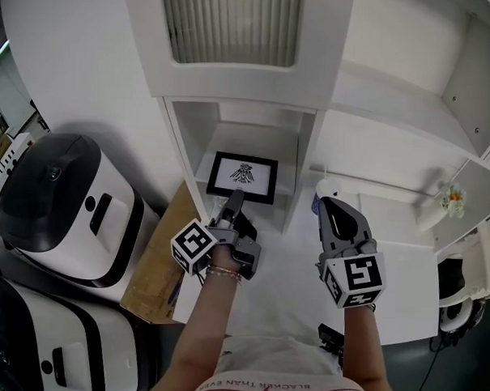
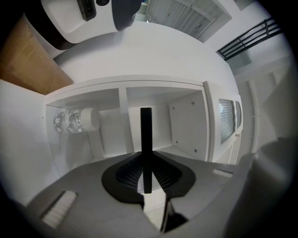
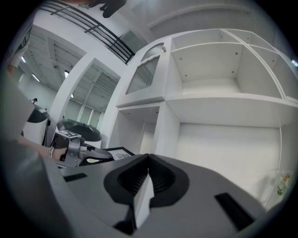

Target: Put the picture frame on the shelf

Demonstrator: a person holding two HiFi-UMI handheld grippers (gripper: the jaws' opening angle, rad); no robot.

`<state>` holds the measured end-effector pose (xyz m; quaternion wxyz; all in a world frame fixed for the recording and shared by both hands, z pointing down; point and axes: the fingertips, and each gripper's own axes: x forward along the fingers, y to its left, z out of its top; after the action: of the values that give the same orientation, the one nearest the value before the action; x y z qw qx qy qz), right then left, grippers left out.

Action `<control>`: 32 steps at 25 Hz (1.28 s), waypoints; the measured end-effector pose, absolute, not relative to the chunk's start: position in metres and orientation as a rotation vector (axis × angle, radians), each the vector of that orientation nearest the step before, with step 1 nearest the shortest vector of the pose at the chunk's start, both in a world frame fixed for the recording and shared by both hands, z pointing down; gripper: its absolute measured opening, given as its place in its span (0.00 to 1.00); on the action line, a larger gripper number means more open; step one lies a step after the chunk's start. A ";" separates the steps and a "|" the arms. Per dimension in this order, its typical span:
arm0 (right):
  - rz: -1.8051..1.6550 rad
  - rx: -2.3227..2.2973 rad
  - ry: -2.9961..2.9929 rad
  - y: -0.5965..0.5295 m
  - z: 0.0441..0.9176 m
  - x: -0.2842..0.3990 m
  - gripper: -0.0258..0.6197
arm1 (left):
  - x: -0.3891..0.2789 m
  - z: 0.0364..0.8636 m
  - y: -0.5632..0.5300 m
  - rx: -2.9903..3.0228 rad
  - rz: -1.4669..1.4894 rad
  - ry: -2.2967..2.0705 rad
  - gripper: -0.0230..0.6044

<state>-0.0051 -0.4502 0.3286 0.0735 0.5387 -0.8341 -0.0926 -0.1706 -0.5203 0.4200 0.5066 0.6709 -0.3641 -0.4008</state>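
The picture frame (image 1: pixel 243 177) is black with a white mat and a small dark drawing. It is tilted at the mouth of a low compartment of the white shelf unit (image 1: pixel 304 169). My left gripper (image 1: pixel 232 202) is shut on the frame's near edge. In the left gripper view the frame (image 2: pixel 145 139) shows edge-on as a thin black bar pinched between the jaws, with the compartment behind it. My right gripper (image 1: pixel 330 204) hovers to the right of the frame, shut with nothing in it. Its own view shows the left gripper (image 3: pixel 77 151) and the frame (image 3: pixel 118 153) at left.
Two white-and-black machines (image 1: pixel 58 199) stand on the left beside a cardboard box (image 1: pixel 157 268). A clear bottle (image 2: pixel 70 121) lies in a neighbouring compartment. A small flower vase (image 1: pixel 449 199) sits on a shelf at right. A white counter (image 1: pixel 404 270) runs under my right gripper.
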 end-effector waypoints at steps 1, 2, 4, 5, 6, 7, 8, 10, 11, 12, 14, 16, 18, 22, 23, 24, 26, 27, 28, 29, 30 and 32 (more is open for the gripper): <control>-0.278 1.615 -2.501 -0.452 0.330 -0.005 0.05 | -0.170 0.422 -0.522 1.604 -0.967 -0.874 0.14; -0.278 1.611 -2.498 -0.453 0.331 -0.006 0.05 | -0.170 0.424 -0.524 1.590 -0.967 -0.871 0.15; -0.283 1.602 -2.493 -0.456 0.332 -0.007 0.05 | -0.170 0.429 -0.528 1.568 -0.966 -0.870 0.15; -0.285 1.598 -2.493 -0.458 0.332 -0.007 0.05 | -0.170 0.430 -0.531 1.557 -0.965 -0.870 0.15; -0.284 1.594 -2.494 -0.459 0.332 -0.007 0.05 | -0.170 0.432 -0.533 1.546 -0.966 -0.869 0.15; -0.281 1.589 -2.495 -0.461 0.333 -0.006 0.05 | -0.170 0.434 -0.534 1.534 -0.969 -0.865 0.15; -0.277 1.584 -2.495 -0.462 0.335 -0.006 0.05 | -0.170 0.435 -0.536 1.522 -0.975 -0.859 0.15; -0.275 1.574 -2.495 -0.464 0.337 -0.007 0.05 | -0.171 0.436 -0.540 1.511 -0.981 -0.848 0.15; -0.274 1.571 -2.495 -0.465 0.337 -0.007 0.05 | -0.171 0.436 -0.542 1.510 -0.980 -0.844 0.15; -0.274 1.568 -2.496 -0.466 0.338 -0.007 0.05 | -0.171 0.436 -0.543 1.508 -0.978 -0.841 0.15; -0.269 1.566 -2.499 -0.468 0.338 -0.007 0.05 | -0.170 0.436 -0.546 1.500 -0.970 -0.835 0.15; -0.264 1.565 -2.504 -0.469 0.339 -0.008 0.05 | -0.170 0.435 -0.548 1.492 -0.955 -0.836 0.15; -0.262 1.561 -2.509 -0.470 0.339 -0.009 0.05 | -0.170 0.435 -0.550 1.490 -0.933 -0.853 0.15; -0.252 1.556 -2.513 -0.471 0.341 -0.009 0.05 | -0.171 0.434 -0.553 1.499 -0.876 -0.921 0.15; -0.250 1.556 -2.513 -0.472 0.341 -0.009 0.05 | -0.171 0.434 -0.554 1.503 -0.863 -0.935 0.16; -0.249 1.555 -2.513 -0.472 0.341 -0.009 0.05 | -0.170 0.434 -0.554 1.504 -0.853 -0.944 0.17; -0.246 1.554 -2.512 -0.472 0.341 -0.009 0.05 | -0.171 0.437 -0.554 1.498 -0.839 -0.950 0.20; -0.245 1.554 -2.511 -0.472 0.342 -0.008 0.05 | -0.171 0.439 -0.554 1.493 -0.833 -0.952 0.22; -0.243 1.555 -2.511 -0.472 0.342 -0.008 0.05 | -0.171 0.441 -0.555 1.488 -0.829 -0.953 0.25; -0.241 1.557 -2.510 -0.473 0.342 -0.008 0.05 | -0.171 0.442 -0.555 1.484 -0.825 -0.952 0.28; -0.238 1.558 -2.510 -0.473 0.343 -0.008 0.05 | -0.171 0.444 -0.556 1.480 -0.825 -0.949 0.29; -0.234 1.558 -2.510 -0.474 0.343 -0.008 0.05 | -0.170 0.445 -0.559 1.477 -0.827 -0.943 0.32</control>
<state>-0.0082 -0.4744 0.3435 0.0891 0.5236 -0.8436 -0.0785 -0.1705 -0.5592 0.4452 0.5665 0.6281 -0.4011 -0.3516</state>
